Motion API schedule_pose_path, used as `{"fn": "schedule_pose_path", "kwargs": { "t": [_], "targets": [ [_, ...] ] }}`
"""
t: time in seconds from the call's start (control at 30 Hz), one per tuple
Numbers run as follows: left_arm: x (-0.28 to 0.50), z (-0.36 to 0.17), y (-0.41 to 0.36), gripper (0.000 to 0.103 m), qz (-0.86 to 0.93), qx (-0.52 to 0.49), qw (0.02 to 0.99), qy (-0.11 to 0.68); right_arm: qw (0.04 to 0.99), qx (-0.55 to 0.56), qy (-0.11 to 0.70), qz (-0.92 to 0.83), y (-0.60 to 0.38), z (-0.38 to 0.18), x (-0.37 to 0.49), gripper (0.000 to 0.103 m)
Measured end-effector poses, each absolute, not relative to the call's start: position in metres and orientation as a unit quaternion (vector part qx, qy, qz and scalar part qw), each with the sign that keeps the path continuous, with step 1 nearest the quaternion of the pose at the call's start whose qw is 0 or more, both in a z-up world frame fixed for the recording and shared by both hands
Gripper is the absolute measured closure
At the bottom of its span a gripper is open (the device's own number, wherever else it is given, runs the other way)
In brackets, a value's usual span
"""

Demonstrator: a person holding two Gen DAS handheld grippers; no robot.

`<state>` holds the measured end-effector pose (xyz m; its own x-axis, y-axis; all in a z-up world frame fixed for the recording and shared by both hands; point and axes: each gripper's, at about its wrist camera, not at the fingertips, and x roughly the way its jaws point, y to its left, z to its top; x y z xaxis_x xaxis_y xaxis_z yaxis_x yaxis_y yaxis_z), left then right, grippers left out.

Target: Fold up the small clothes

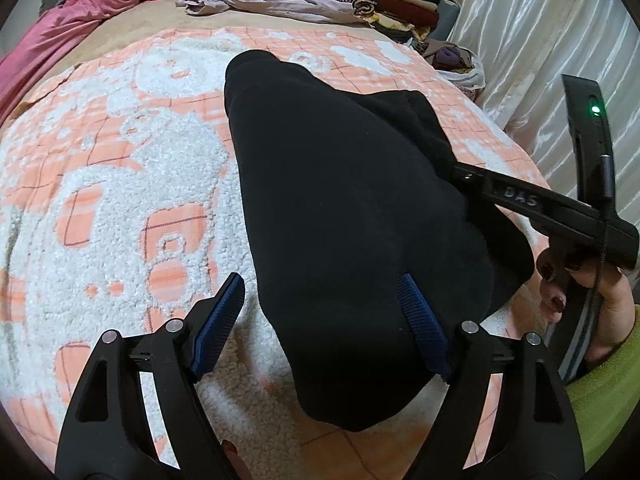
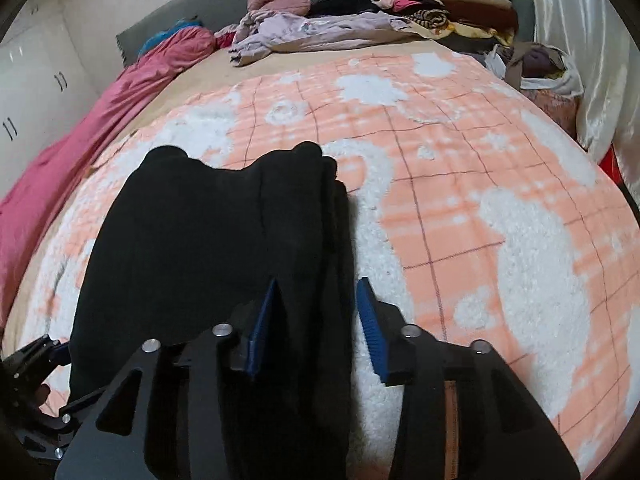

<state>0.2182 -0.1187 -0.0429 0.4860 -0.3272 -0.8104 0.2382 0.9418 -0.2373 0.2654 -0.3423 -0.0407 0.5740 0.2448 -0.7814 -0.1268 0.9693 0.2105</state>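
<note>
A black garment (image 1: pixel 352 216), already doubled into a thick pad, lies on the bed's peach-and-white fleece blanket (image 1: pixel 120 184), directly ahead of both tools and partly beneath them.

The left tool (image 1: pixel 322 320) has its jaws spread wide; its right blue pad (image 1: pixel 424 328) rests on top of the cloth near the garment's near edge, while the left pad sits over bare blanket, so it grips nothing. That looks like a pressing or steadying posture, probably to keep the fold flat.

The right tool (image 2: pixel 320 326) stands partly open with the garment's layered right edge running between its pads; the pads do not appear closed onto the cloth, though whether they touch it cannot be told. Straddling the stacked edge this way would suit either pinching it for another fold or releasing it after one.

In the left wrist view the right tool reaches in from the right side, its tip at the cloth's far right edge.

Beyond both tools, at the bed's far end, a heap of unfolded lilac clothes (image 2: pixel 312 32) and a stack of folded items (image 2: pixel 452 0) suggest sorted and unsorted piles
</note>
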Motion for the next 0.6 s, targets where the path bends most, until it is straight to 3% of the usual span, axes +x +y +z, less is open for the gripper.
{"fn": "schedule_pose_path", "kwargs": {
  "t": [0.13,0.2,0.37,0.47,0.6],
  "targets": [
    [0.216,-0.039,-0.118,0.030,-0.162,-0.040,0.863,0.476,0.893,0.095,0.422,0.127,-0.352,-0.021,0.249,0.056],
    [0.215,-0.037,-0.118,0.030,-0.162,-0.040,0.863,0.476,0.899,0.106,0.404,0.133,-0.359,-0.010,0.237,0.037],
    [0.207,-0.030,-0.119,0.030,-0.165,-0.038,0.866,0.470,0.912,0.121,0.365,0.143,-0.375,0.022,0.207,0.017],
    [0.202,-0.025,-0.120,0.030,-0.167,-0.036,0.868,0.466,0.921,0.122,0.340,0.144,-0.385,0.040,0.188,0.008],
    [0.198,-0.018,-0.120,0.030,-0.165,-0.042,0.871,0.460,0.931,0.114,0.320,0.136,-0.390,0.058,0.165,0.007]
  ]
}}
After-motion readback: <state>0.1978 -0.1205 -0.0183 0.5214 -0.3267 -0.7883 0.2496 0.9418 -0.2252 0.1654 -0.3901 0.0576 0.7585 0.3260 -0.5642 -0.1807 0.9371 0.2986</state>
